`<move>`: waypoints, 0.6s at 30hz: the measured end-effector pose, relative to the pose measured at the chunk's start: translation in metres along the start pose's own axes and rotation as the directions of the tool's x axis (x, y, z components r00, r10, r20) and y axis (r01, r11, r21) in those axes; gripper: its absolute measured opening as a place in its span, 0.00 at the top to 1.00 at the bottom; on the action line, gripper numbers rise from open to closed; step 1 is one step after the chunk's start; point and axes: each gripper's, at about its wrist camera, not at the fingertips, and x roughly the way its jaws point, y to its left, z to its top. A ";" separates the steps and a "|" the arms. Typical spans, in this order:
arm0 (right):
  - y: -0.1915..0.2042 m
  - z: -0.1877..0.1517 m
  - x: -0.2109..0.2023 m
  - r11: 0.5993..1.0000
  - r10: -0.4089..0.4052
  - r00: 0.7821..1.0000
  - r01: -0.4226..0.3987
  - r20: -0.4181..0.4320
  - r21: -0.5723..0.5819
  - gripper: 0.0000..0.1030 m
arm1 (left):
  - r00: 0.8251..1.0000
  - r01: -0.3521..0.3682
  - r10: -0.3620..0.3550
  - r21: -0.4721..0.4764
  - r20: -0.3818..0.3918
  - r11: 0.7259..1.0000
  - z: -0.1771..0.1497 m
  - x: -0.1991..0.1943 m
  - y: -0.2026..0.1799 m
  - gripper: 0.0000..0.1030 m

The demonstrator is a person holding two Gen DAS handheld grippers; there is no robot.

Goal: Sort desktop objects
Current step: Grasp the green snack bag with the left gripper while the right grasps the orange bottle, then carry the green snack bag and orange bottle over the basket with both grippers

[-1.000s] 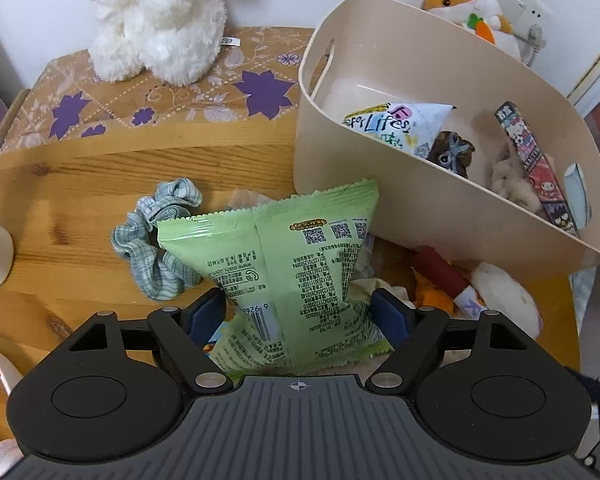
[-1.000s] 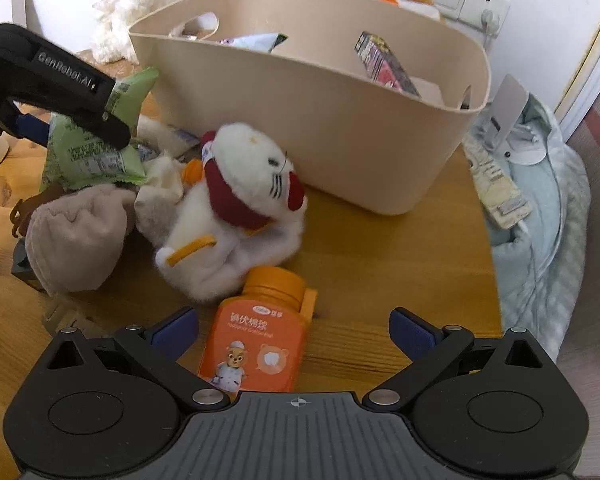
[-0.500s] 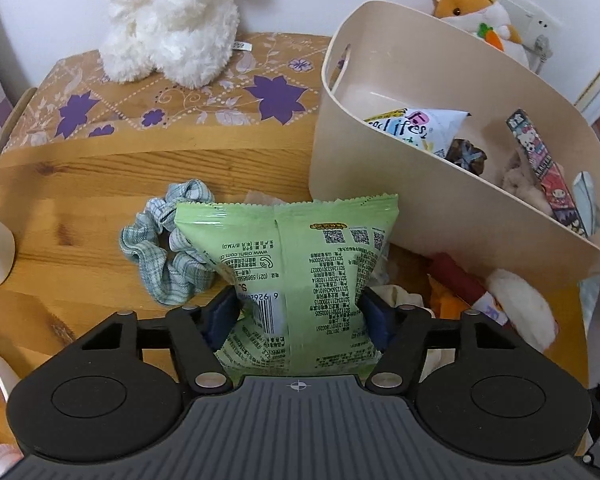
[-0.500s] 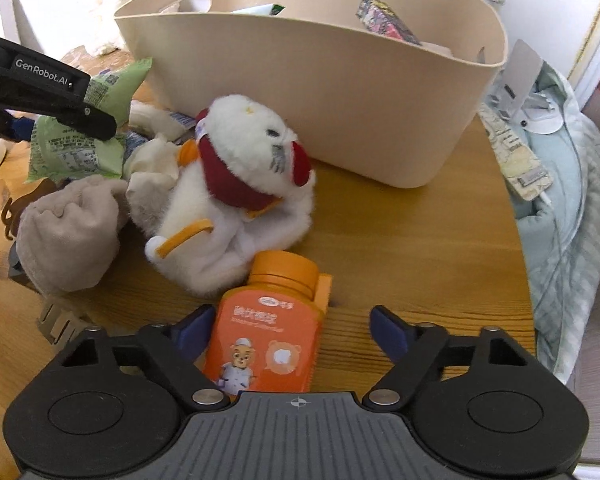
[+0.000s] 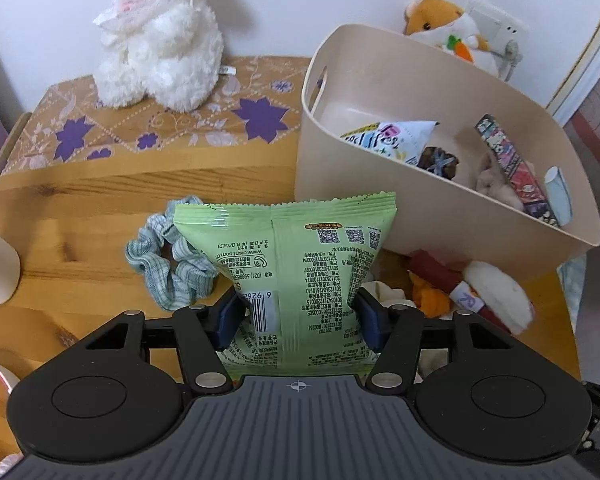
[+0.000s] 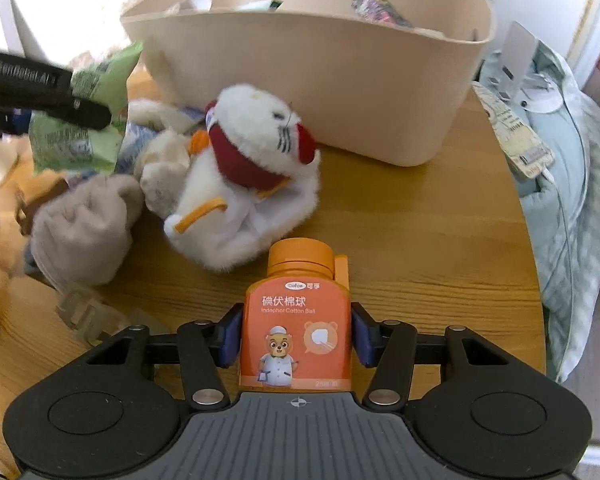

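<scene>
My left gripper point(image 5: 300, 316) is shut on a green snack bag point(image 5: 296, 248) and holds it above the wooden table point(image 5: 80, 216), in front of the beige bin point(image 5: 440, 220). The bag also shows in the right wrist view point(image 6: 80, 136) with the left gripper point(image 6: 60, 100) around it. My right gripper point(image 6: 296, 336) is shut on an orange cotton-ball bottle point(image 6: 296, 320), which lies on the table point(image 6: 420, 248). The bin point(image 6: 320, 92) stands behind it and holds several small items.
A checked scrunchie point(image 5: 168, 260) lies left of the bag. A white plush with a red hat point(image 6: 256, 172), a beige sock point(image 6: 84, 232) and a clear clip point(image 6: 88, 312) lie left of the bottle. A white rabbit point(image 5: 160, 36) sits at the back. Light-blue cloth point(image 6: 560, 216) hangs right.
My left gripper closed on the green bag and lifted it. My right gripper moved forward around the orange bottle and closed on it.
</scene>
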 end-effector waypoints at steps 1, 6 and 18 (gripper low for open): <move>-0.001 -0.001 -0.004 1.000 0.003 1.000 -0.003 0.009 0.004 0.51 | 1.000 0.001 -0.001 0.005 0.004 1.000 0.000 -0.003 0.000 0.42; -0.007 -0.002 -0.025 1.000 0.016 0.998 -0.017 0.053 0.008 0.51 | 1.000 0.008 -0.008 0.017 0.024 1.000 -0.002 -0.016 0.005 0.42; -0.032 0.025 -0.062 0.998 0.040 0.987 -0.047 0.156 0.040 0.51 | 0.997 0.024 -0.024 0.006 0.079 1.000 0.007 -0.039 0.016 0.42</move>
